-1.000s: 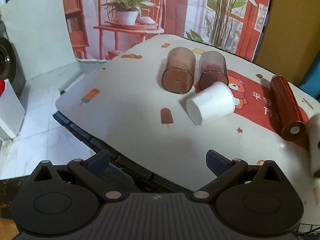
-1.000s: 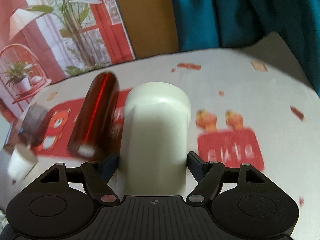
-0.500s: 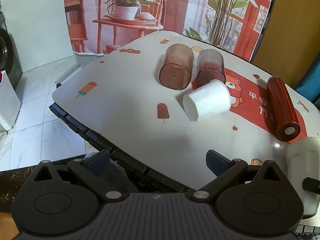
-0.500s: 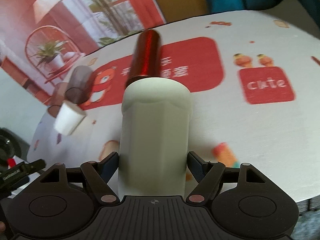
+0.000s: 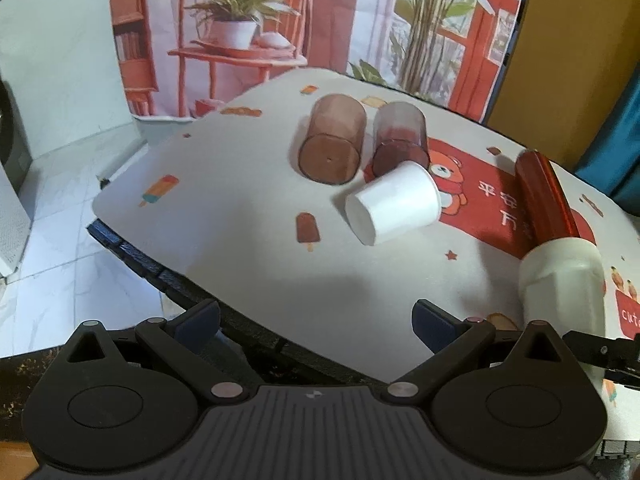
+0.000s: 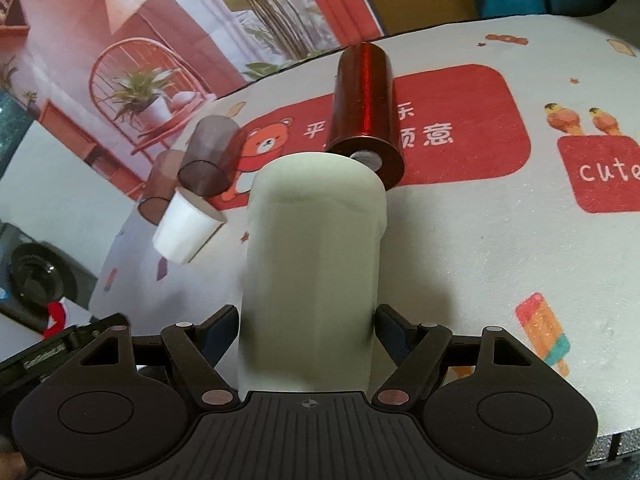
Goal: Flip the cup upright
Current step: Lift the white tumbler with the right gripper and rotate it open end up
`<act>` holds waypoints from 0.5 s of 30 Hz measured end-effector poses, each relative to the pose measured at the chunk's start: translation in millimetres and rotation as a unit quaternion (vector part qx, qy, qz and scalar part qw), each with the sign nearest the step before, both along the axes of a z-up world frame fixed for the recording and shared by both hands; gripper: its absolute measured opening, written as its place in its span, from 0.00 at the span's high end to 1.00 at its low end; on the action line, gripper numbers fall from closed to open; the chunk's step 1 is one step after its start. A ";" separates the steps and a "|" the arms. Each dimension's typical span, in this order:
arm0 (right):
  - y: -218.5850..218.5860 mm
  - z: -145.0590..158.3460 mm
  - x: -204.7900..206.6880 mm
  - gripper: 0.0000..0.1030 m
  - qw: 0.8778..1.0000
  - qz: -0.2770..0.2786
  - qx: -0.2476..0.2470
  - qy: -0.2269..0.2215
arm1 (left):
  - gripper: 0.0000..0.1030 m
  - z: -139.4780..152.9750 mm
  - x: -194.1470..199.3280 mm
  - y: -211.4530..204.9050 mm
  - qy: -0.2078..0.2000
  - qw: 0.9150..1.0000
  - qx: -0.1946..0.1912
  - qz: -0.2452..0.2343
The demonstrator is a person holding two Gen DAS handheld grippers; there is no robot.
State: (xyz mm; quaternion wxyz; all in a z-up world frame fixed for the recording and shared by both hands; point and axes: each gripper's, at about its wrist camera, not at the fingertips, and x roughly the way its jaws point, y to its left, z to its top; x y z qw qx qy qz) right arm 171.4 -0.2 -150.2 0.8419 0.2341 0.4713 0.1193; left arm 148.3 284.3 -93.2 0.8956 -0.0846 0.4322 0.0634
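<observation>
My right gripper [image 6: 308, 320] is shut on a tall white cup [image 6: 314, 264] and holds it above the table near the front edge, closed end away from the camera. The same cup shows in the left wrist view [image 5: 562, 284] at the right. My left gripper [image 5: 316, 316] is open and empty, over the table's front edge. A small white paper cup [image 5: 394, 208] lies on its side mid-table, also seen in the right wrist view [image 6: 184, 226]. Two brown translucent cups [image 5: 332, 144] [image 5: 400, 134] lie on their sides behind it.
A shiny red cylinder [image 6: 366, 108] lies on its side just beyond the held cup, also at the right in the left wrist view [image 5: 544, 196]. The table [image 5: 240, 216] has a white printed cloth; its dark edge [image 5: 160, 276] runs below my left gripper. Tiled floor lies left.
My right gripper has lifted the tall white cup and swung it toward the table's front edge; it now shows fully in the left wrist view. My left gripper stayed open, nearly still.
</observation>
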 end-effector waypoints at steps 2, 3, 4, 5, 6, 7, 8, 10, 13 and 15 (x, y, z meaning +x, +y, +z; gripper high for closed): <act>-2.2 2.5 -2.4 0.29 1.000 0.003 -0.004 -0.005 | 0.01 -0.1 4.2 -0.5 0.007 1.000 -0.005 -0.005; -3.0 3.9 -2.9 0.29 1.000 0.005 -0.004 -0.008 | 0.01 0.9 6.8 -1.8 0.008 1.000 -0.009 -0.009; -4.9 5.9 -3.0 0.29 1.000 0.006 -0.005 -0.012 | 0.02 2.1 8.9 -3.7 0.007 1.000 -0.013 -0.016; -7.6 8.1 -2.8 0.29 1.000 0.005 -0.004 -0.016 | 0.04 4.0 11.4 -7.3 0.005 1.000 -0.017 -0.025; -11.0 9.9 -3.4 0.29 1.000 0.004 -0.002 -0.019 | 0.05 6.1 14.0 -11.8 0.002 0.999 -0.023 -0.037; -14.9 12.1 -3.1 0.29 1.000 0.002 0.002 -0.024 | 0.07 7.8 17.1 -16.5 0.002 0.998 -0.030 -0.051; -18.6 13.8 -2.6 0.29 1.000 0.003 0.005 -0.028 | 0.07 9.3 21.2 -22.6 0.003 0.997 -0.040 -0.066; -22.2 14.5 -0.3 0.29 1.000 0.008 0.002 -0.030 | 0.08 11.0 29.0 -32.7 0.008 0.994 -0.064 -0.091; -20.9 14.0 -0.2 0.28 0.999 0.021 -0.018 -0.034 | 0.10 13.3 42.5 -50.6 0.011 0.987 -0.092 -0.130; -18.1 14.0 -1.3 0.28 0.998 0.031 -0.024 -0.041 | 0.11 13.6 52.3 -62.8 0.014 0.982 -0.106 -0.156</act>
